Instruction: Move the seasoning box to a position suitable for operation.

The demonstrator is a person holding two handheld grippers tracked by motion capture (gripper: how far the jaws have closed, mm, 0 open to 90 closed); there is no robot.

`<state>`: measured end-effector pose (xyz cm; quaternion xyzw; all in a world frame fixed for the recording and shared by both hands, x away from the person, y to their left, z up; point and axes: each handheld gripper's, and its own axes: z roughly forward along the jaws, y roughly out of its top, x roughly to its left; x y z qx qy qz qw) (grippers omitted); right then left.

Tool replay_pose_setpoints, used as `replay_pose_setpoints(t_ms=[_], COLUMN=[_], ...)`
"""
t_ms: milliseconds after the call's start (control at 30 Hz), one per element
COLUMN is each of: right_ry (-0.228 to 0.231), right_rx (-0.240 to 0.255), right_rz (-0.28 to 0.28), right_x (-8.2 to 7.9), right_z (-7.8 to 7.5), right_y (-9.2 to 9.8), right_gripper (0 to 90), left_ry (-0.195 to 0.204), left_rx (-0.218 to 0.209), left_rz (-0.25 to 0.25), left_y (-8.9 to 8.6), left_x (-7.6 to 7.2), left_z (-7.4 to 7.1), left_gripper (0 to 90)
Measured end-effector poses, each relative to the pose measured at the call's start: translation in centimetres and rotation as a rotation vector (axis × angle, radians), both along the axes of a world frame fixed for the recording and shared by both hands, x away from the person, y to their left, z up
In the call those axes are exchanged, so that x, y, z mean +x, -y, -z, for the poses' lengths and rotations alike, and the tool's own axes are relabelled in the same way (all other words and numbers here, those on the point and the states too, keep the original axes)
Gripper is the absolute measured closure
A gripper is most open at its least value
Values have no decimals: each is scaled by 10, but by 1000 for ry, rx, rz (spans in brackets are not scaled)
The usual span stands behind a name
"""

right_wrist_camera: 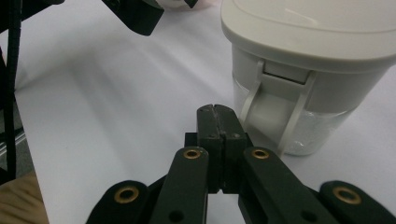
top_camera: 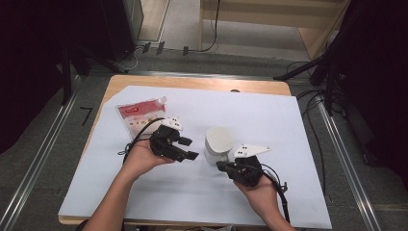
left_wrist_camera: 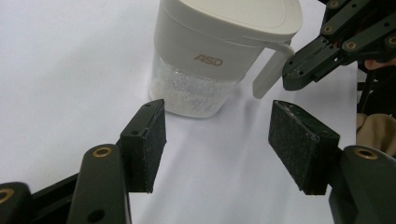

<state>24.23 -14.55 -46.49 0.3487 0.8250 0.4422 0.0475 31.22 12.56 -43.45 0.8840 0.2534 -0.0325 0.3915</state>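
A white lidded container [top_camera: 219, 143] with white granules in its clear lower part stands mid-table; it bears an "ASD" mark [left_wrist_camera: 208, 59]. My left gripper [top_camera: 189, 148] sits just left of it, open, pointing at it with nothing between its pads [left_wrist_camera: 150, 140]. In the left gripper view the container [left_wrist_camera: 219, 51] is a short way beyond the open gripper [left_wrist_camera: 217, 140]. My right gripper [top_camera: 221, 166] is shut and empty, its tip beside the container's handle [right_wrist_camera: 273, 116]. In the right gripper view the closed gripper [right_wrist_camera: 217, 116] lies just left of that handle, below the lid [right_wrist_camera: 308, 28].
A red and white spouted pouch [top_camera: 139, 117] lies flat at the back left, behind my left hand. A white sheet [top_camera: 269, 115] covers the wooden table [top_camera: 192, 83]. Cables and dark stands ring the table on the floor.
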Motion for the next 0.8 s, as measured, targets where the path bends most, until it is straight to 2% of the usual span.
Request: replay_pose_setpoints(t_ms=[133,267,600,800], right_ry=[-12,-27,-33,-48], right_rx=[1,-7,-19,-10], right_rz=[-10,6,32,56], right_x=[3,6,12,18], right_z=[0,-2,-3,-3], right_y=[6,15,30,41], right_gripper=[900,900,900,900], left_ry=[-6,-5,30,23], left_rx=[2,7,2,-9], left_rz=[4,1,-7,-14], left_y=[1,1,3,4], left_x=[0,1,0,-1], left_z=[2,2,2,3], left_gripper=[376,376,375,402])
